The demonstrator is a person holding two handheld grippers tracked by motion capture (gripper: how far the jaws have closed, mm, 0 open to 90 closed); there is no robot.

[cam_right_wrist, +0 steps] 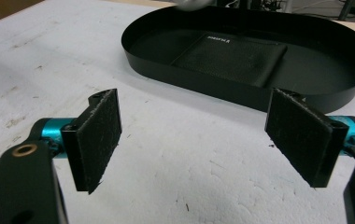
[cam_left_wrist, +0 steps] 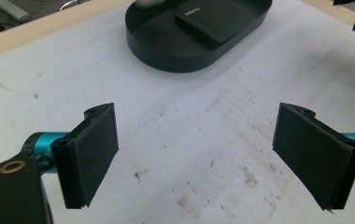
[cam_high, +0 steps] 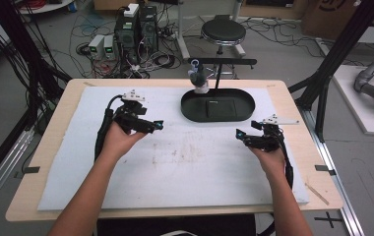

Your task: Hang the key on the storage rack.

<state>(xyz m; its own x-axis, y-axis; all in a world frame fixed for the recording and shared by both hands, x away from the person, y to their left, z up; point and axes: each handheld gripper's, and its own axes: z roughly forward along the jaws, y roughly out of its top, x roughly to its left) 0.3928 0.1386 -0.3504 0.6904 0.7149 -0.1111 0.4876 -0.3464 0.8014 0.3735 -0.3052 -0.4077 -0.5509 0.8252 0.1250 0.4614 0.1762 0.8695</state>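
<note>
left gripper point(cam_left_wrist: 196, 156): hovering over the white mat point(cam_high: 175, 162), left side, jaws spread wide, gripping nothing
right gripper point(cam_right_wrist: 194, 140): hovering over the mat's right side, jaws spread wide, gripping nothing
black oval tray point(cam_high: 190, 110): sitting on the mat's far edge, between and beyond both grippers
flat black pouch point(cam_right_wrist: 231, 58): lying inside the tray, white lettering too small to read
far rim: a small grey-white object point(cam_high: 198, 78) sitting at the tray's back edge, can't identify it

The small white lettering on the flat black pad point(cam_right_wrist: 234, 58) in the oval black tray point(cam_right_wrist: 175, 77) is too blurred to read. A pale object point(cam_right_wrist: 190, 3) at the tray's far rim is cut off by the top edge in the right gripper view. In the left gripper view the tray's far end runs off the top.
</note>
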